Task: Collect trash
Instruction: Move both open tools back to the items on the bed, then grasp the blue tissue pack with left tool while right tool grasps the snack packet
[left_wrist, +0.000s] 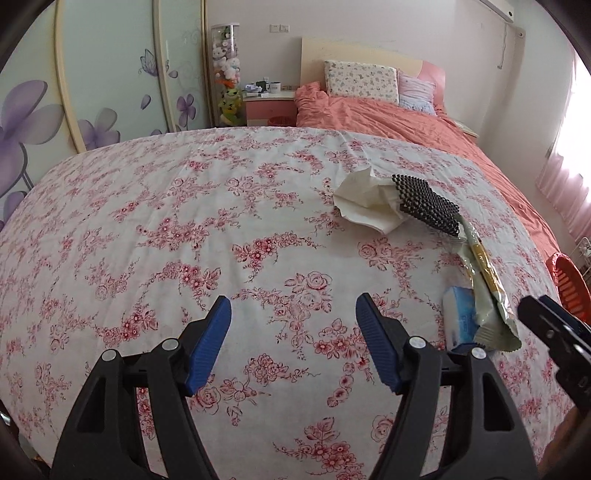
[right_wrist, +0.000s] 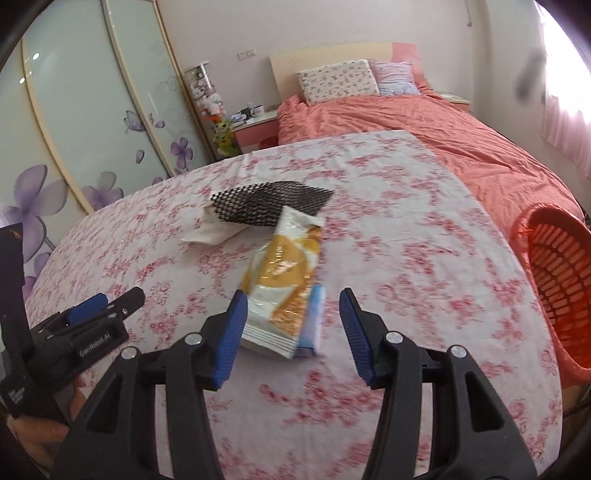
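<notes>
A: Two grippers, both with fingers spread wide and nothing between them. The left gripper (left_wrist: 293, 341) hangs over bare floral bedspread (left_wrist: 184, 221); the right gripper (right_wrist: 293, 334) is over the trash near the spread's right side.

B: How much room is there around it?

A: A wide stretch of the bedspread lies open to the left and ahead of the left gripper. To the right the spread ends at its edge, and just past that edge sits the orange slatted trash basket (right_wrist: 557, 280), tilted with its mouth toward the bed. Beyond the far edge is a salmon duvet (right_wrist: 424, 125).

B: And the trash itself?

A: A yellow-and-white snack wrapper (right_wrist: 282, 280), flat and crinkled, lies partly over a small blue-and-white tissue pack (right_wrist: 314, 325); both sit between the right gripper's blue pads (right_wrist: 231, 339), untouched. Farther on, a black foam mesh sleeve (right_wrist: 273, 205) overlaps a crumpled white tissue (right_wrist: 214, 229). The wrapper's far end reaches the mesh.
</notes>
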